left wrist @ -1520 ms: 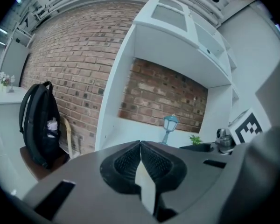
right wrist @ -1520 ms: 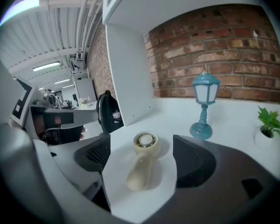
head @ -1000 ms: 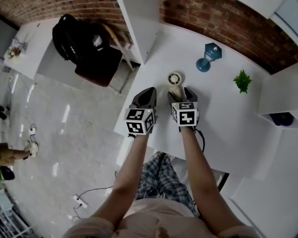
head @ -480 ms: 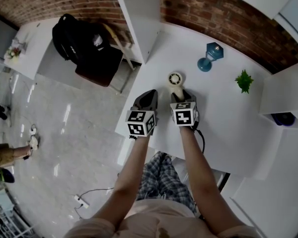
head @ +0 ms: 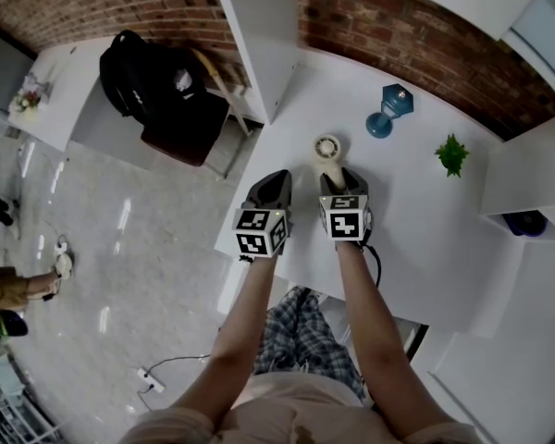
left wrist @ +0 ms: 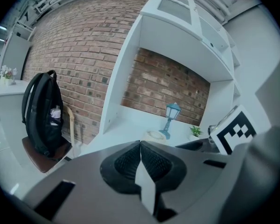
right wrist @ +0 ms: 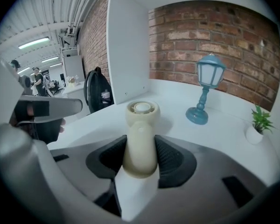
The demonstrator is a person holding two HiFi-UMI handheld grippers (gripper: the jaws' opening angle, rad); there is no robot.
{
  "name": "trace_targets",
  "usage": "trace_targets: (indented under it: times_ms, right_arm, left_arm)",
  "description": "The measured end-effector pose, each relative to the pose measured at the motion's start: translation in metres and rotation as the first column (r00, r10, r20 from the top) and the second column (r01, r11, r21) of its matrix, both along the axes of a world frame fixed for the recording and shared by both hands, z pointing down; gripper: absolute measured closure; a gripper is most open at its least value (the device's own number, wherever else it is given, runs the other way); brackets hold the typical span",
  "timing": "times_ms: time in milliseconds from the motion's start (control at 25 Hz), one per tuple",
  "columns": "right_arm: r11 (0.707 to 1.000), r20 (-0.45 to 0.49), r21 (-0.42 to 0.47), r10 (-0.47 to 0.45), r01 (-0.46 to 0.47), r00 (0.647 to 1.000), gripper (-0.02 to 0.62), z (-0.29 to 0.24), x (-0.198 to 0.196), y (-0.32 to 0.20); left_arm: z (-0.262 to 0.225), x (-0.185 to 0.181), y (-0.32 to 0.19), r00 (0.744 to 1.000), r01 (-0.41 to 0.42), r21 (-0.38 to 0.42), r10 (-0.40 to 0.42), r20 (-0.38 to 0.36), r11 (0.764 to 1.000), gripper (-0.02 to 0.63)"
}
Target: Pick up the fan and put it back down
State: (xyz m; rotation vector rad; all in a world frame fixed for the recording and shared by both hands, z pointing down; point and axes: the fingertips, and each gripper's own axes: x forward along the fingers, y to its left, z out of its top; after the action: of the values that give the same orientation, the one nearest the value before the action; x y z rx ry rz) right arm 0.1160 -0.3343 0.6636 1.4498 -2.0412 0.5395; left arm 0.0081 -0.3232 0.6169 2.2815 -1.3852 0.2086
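Observation:
The fan is a small cream hand-held one with a round head and a thick handle, lying on the white desk. In the right gripper view the fan has its handle between my right gripper's ribbed pads, which press on both its sides. Seen from the head view, the right gripper sits just behind the fan's head. My left gripper hangs beside it at the desk's left edge, its jaws shut together on nothing.
A blue lantern-shaped lamp and a small green plant stand further back on the desk. A white shelf panel rises at the desk's left. A black backpack rests on a chair beyond it.
My right gripper's jaws have closed in from either side of the fan's handle until they press on it. The left gripper has stayed where it was.

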Motion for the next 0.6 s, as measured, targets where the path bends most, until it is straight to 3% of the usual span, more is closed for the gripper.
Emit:
trace_targets:
  times_ms: [320, 600]
  right_arm:
    - [0.986, 0.066, 0.163, 0.021, -0.032, 0.998, 0.393, -0.064, 0.015, 0.013]
    - [0.934, 0.129, 0.351, 0.021, -0.066, 0.991, 0.393, -0.145, 0.032, 0.042]
  left_arm:
    - [-0.034, 0.003, 0.006, 1.000, -0.004, 0.056, 0.004, -0.001, 0.998, 0.578]
    - [-0.092, 0.011, 0.020, 1.000, -0.029, 0.155, 0.030, -0.002, 0.988, 0.578]
